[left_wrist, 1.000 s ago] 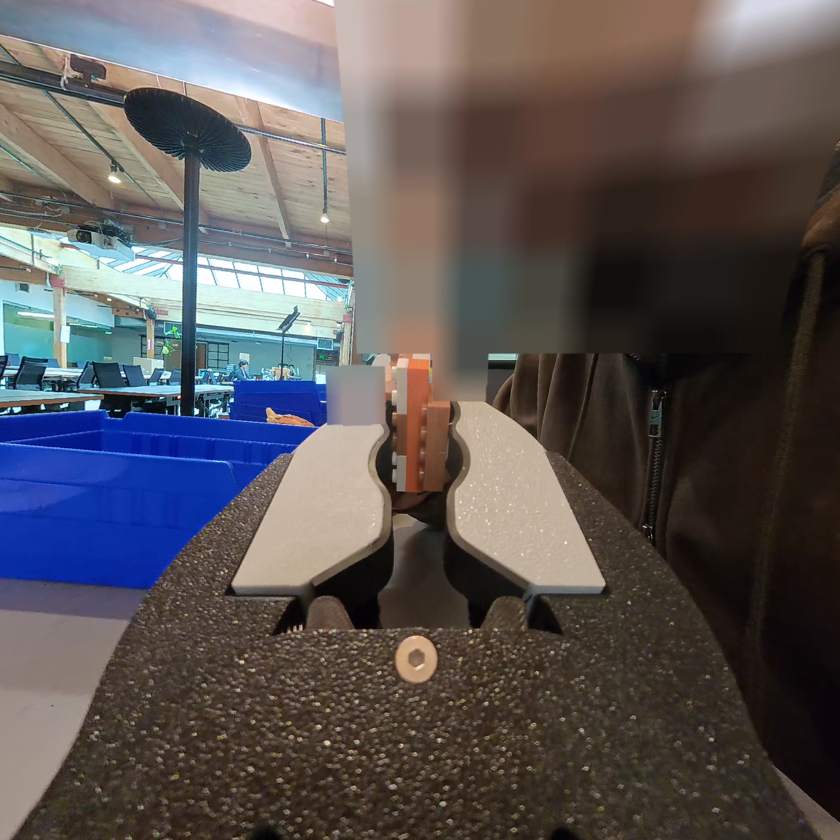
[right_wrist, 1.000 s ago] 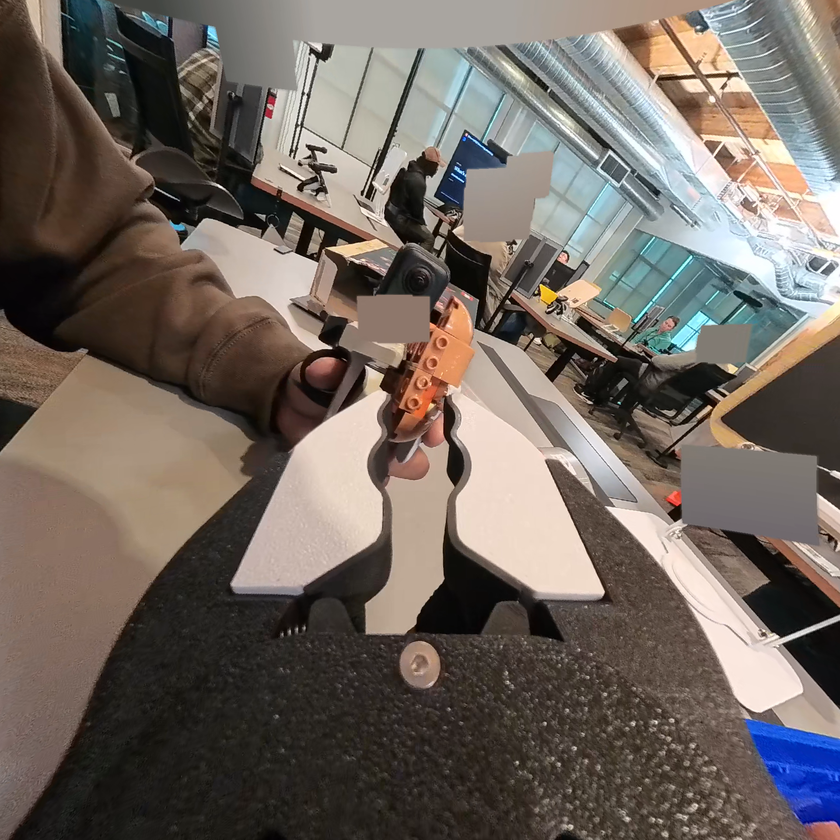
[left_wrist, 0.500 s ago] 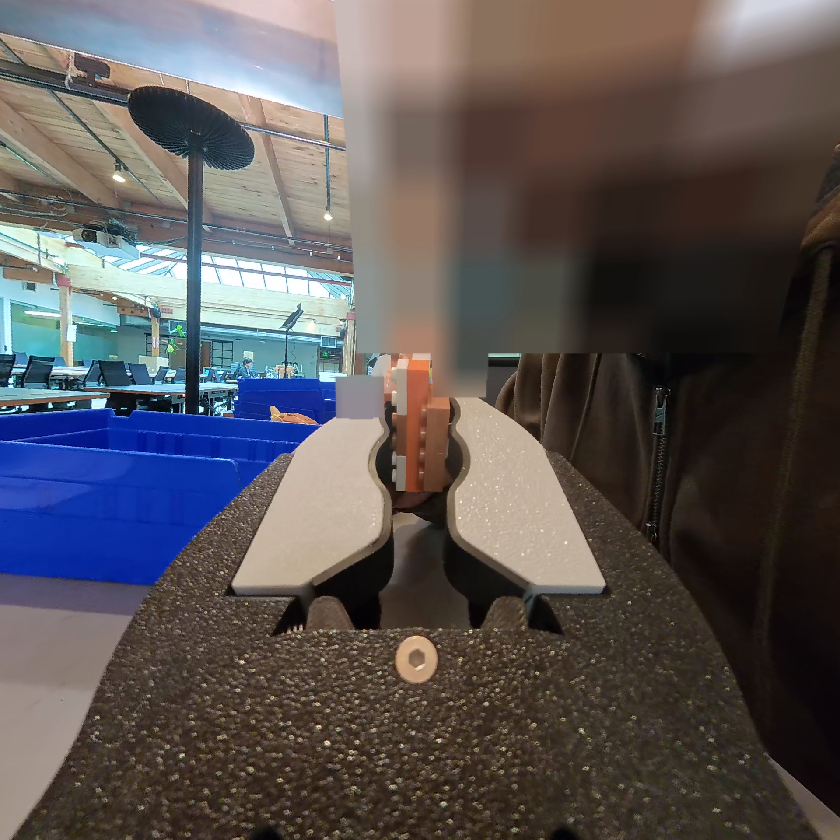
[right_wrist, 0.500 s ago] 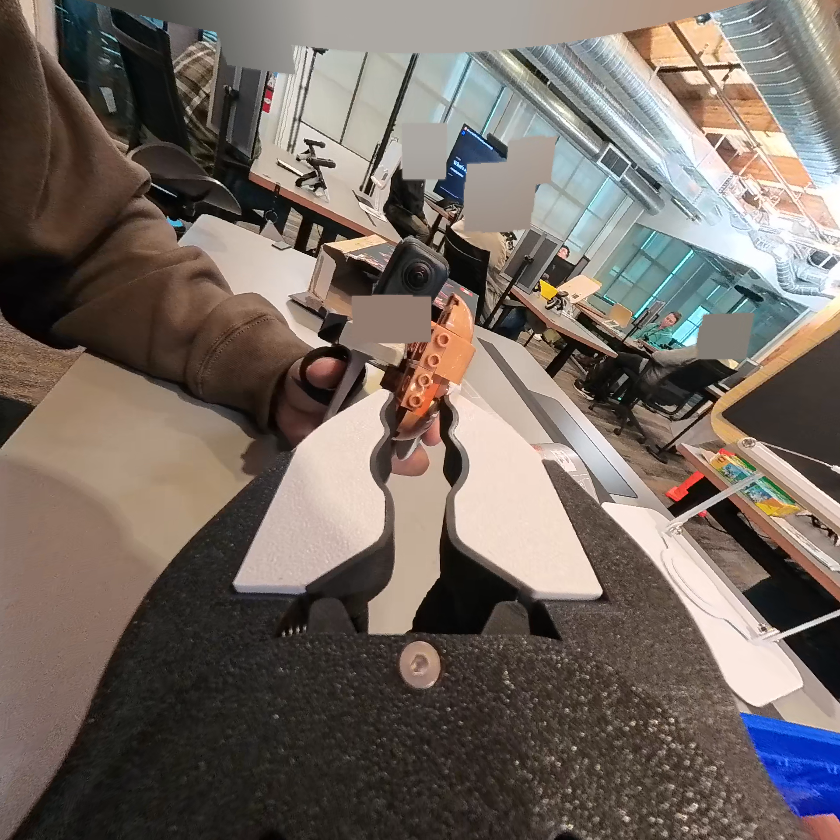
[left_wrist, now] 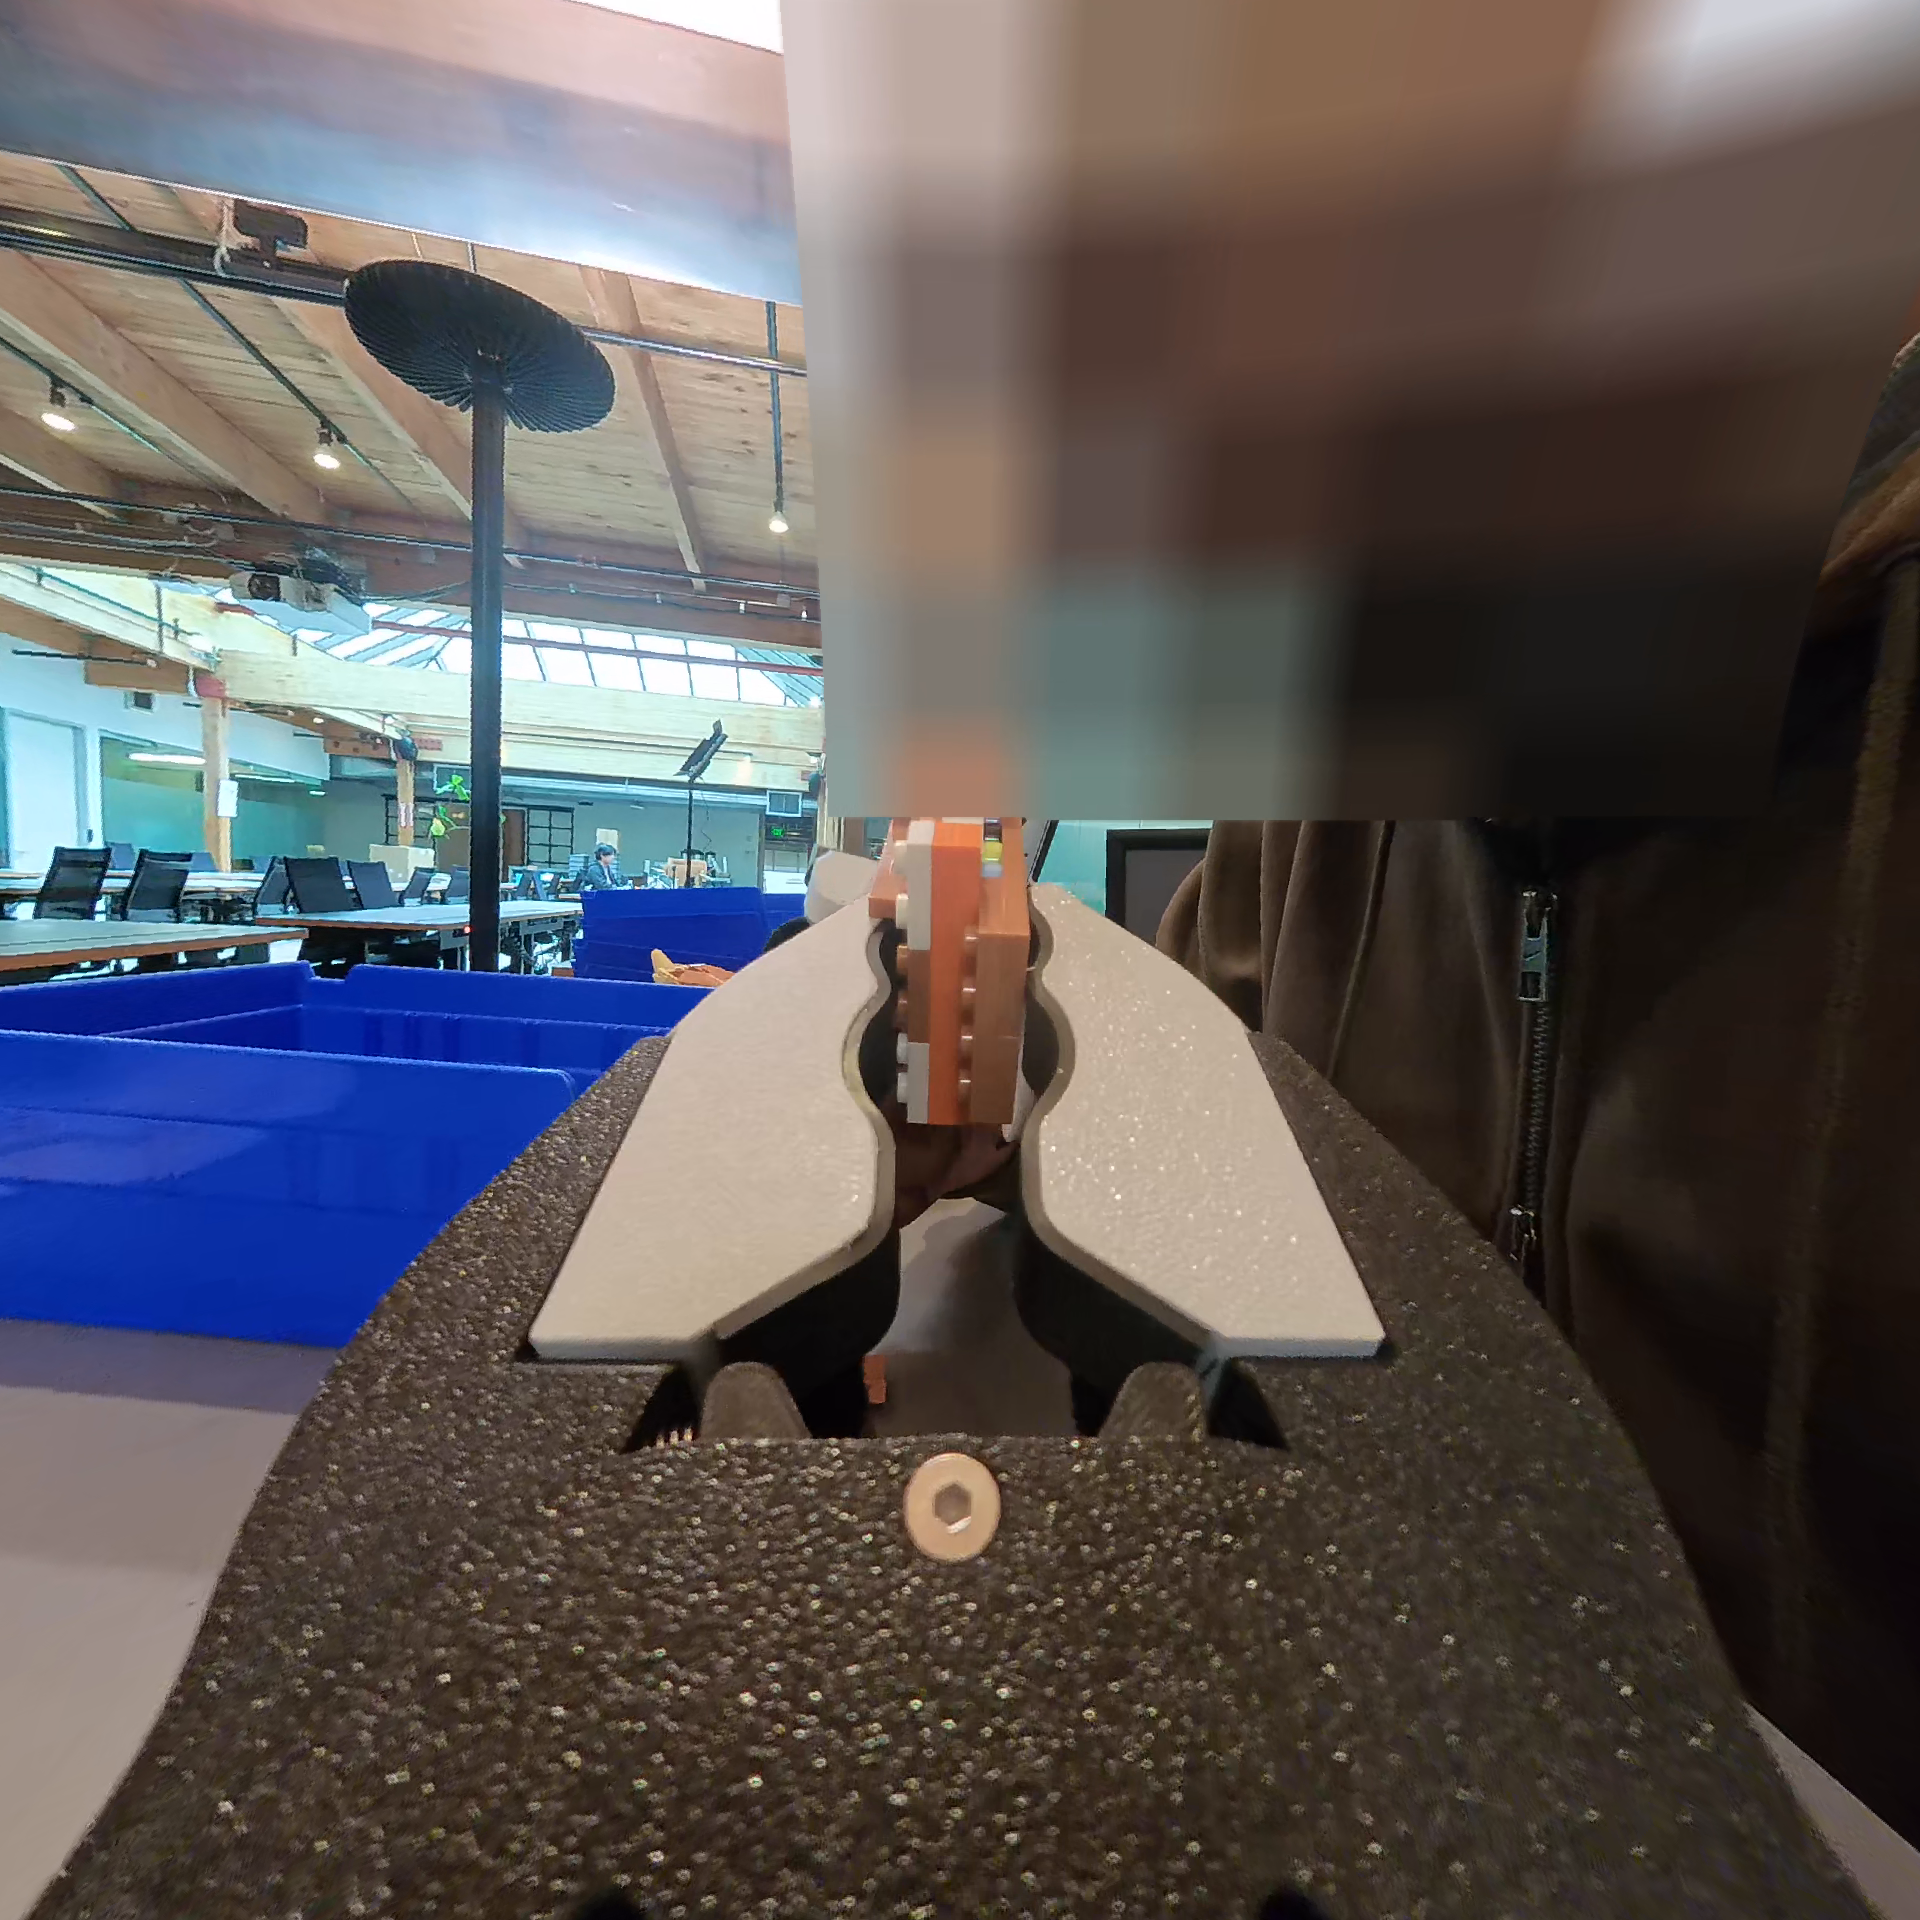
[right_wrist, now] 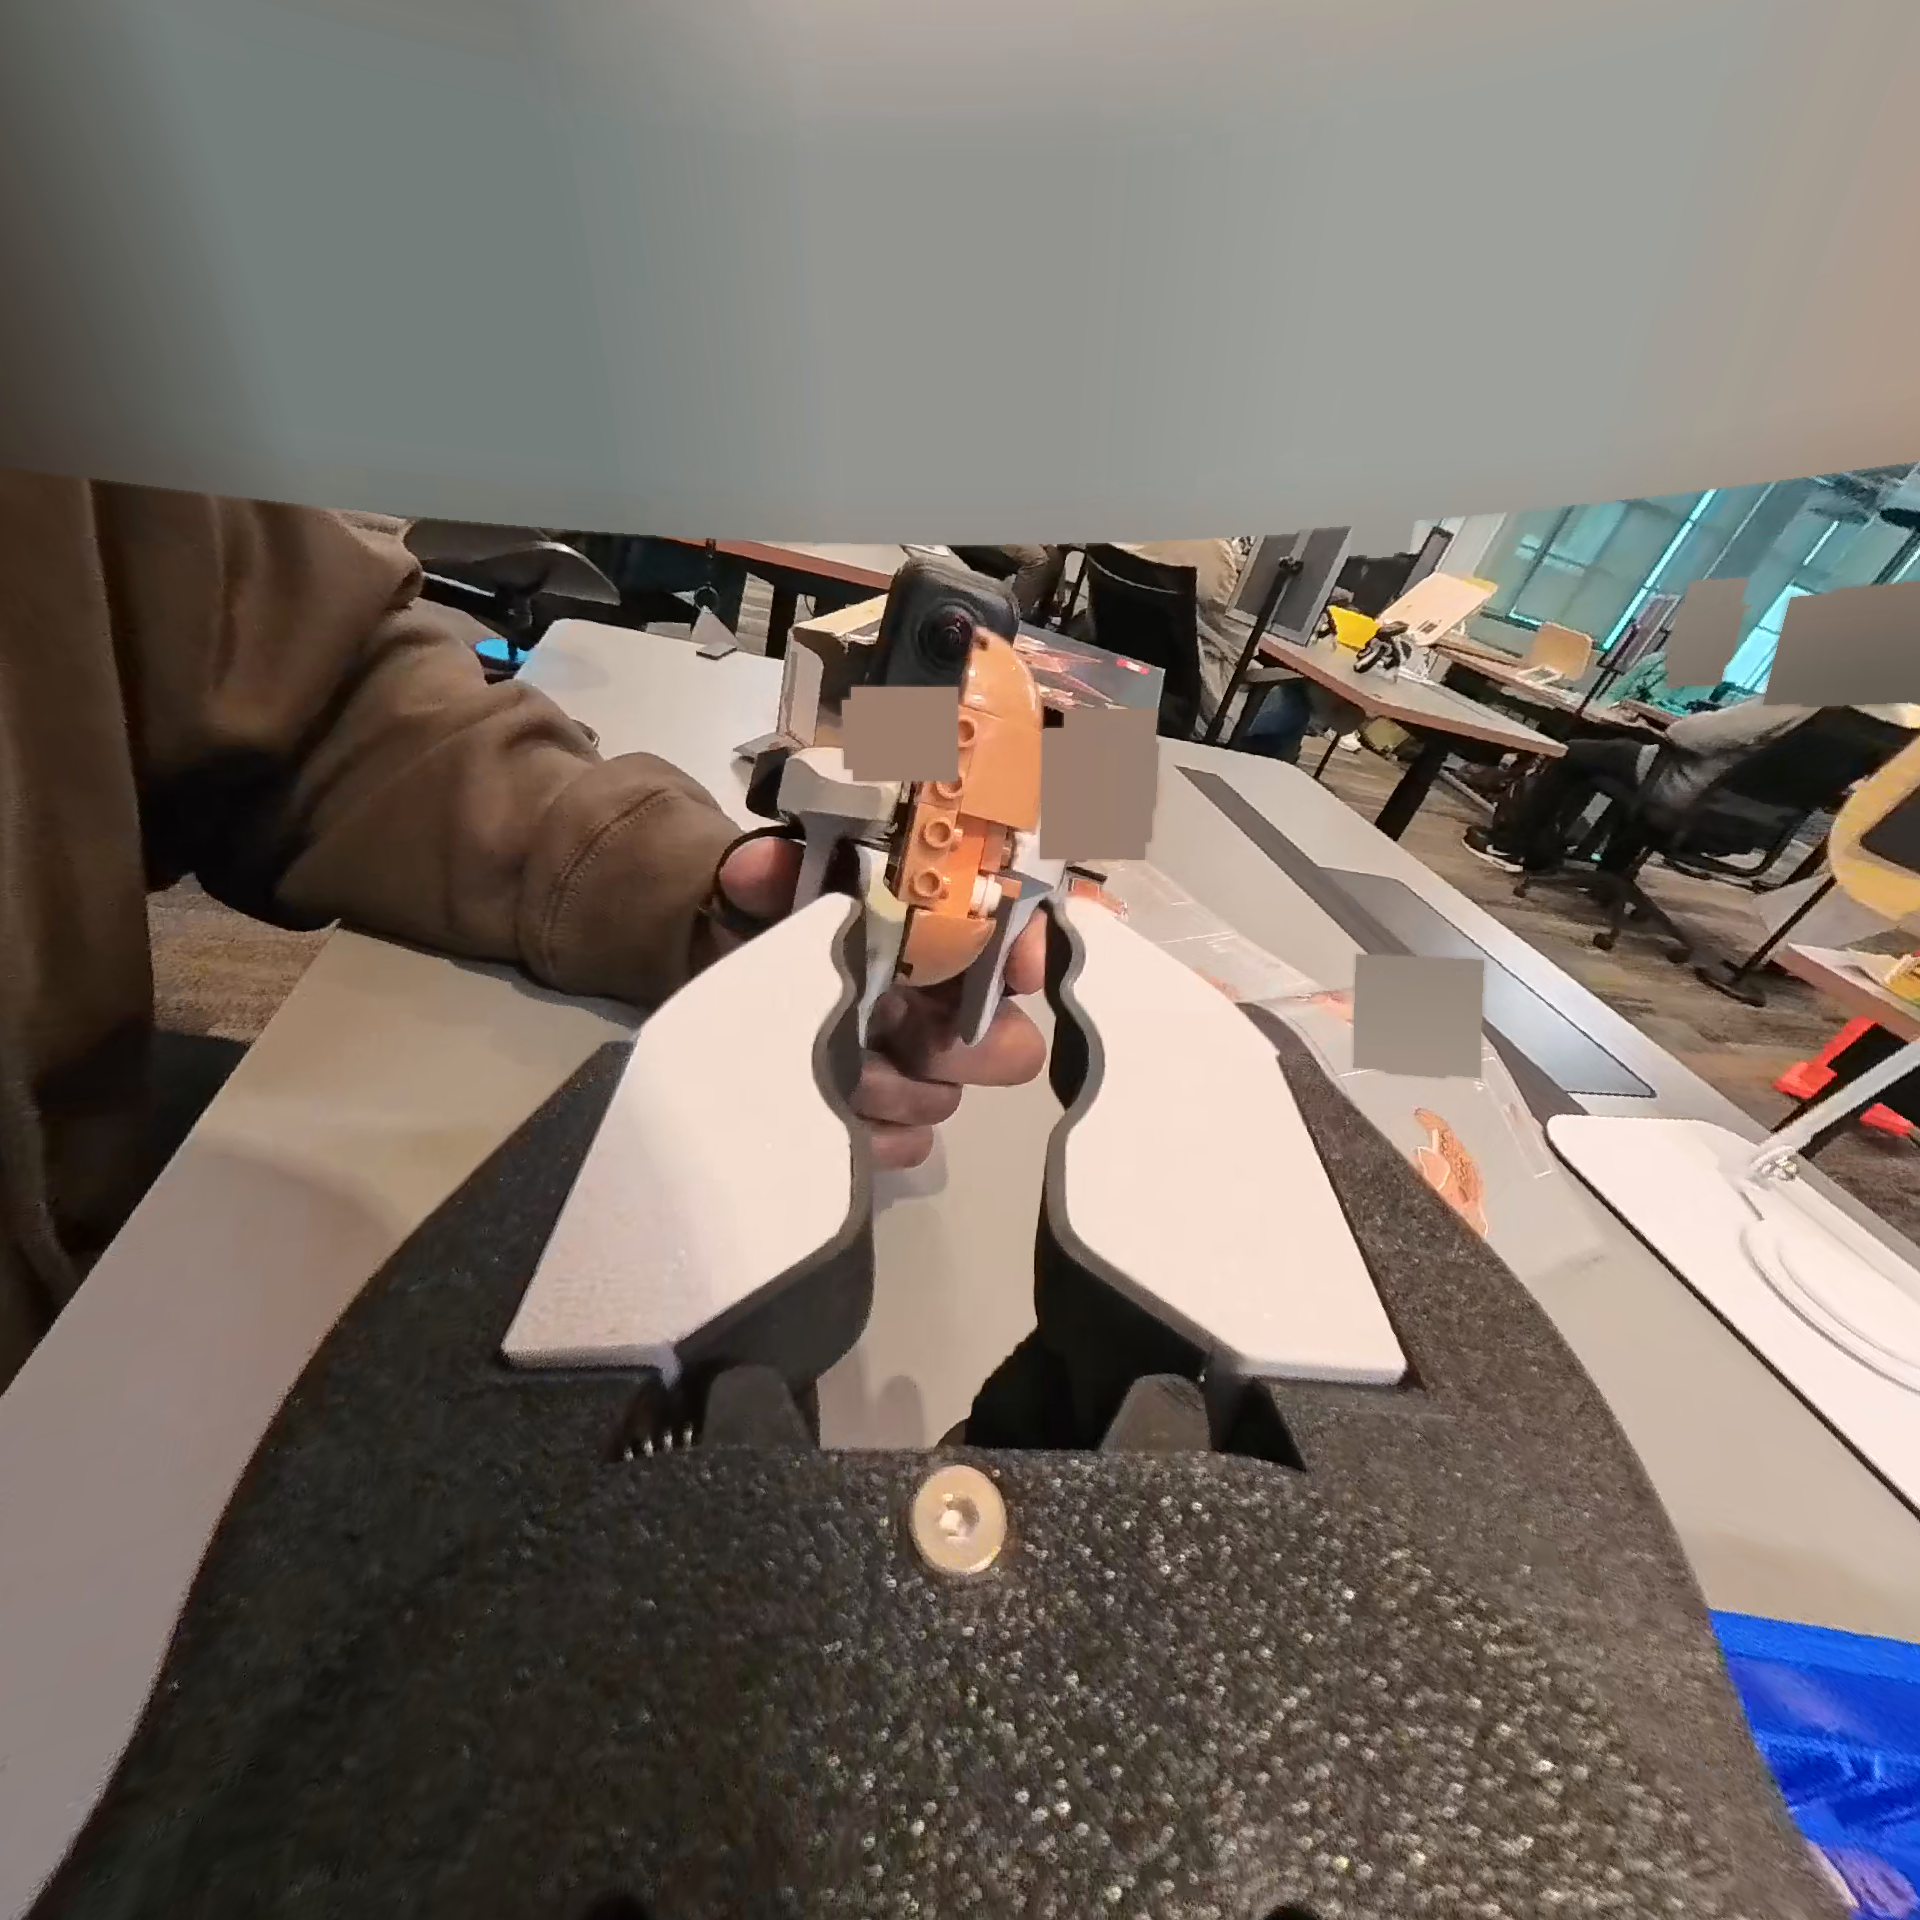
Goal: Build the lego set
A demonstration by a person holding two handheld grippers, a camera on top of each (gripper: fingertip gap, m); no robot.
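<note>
An orange, tan and white lego model (left_wrist: 961, 997) stands upright between the fingers of my left gripper (left_wrist: 956, 935), which is shut on it. In the right wrist view the same model (right_wrist: 966, 821) shows held by the left gripper (right_wrist: 914, 894), with a hand (right_wrist: 935, 1049) around that gripper's handle and its camera (right_wrist: 945, 623) above. My right gripper (right_wrist: 951, 914) is open and empty. Its tips sit just in front of the model's lower end, one on each side, and touch nothing that I can see.
Blue bins (left_wrist: 260, 1143) stand on the grey table (left_wrist: 83, 1558) to the left. A brown jacket (left_wrist: 1662, 1143) fills the right side. A box (right_wrist: 1101, 675), a clear bag of pieces (right_wrist: 1455, 1164), a white pad (right_wrist: 1714, 1226) and a blue bin corner (right_wrist: 1849, 1766) are nearby. Only a small space, under 4 cm, lies between the two pairs of fingers.
My right gripper's jaws have spread wider and its view has tipped down and levelled. The model now looks upright ahead of it. The left gripper keeps its grip on the model.
</note>
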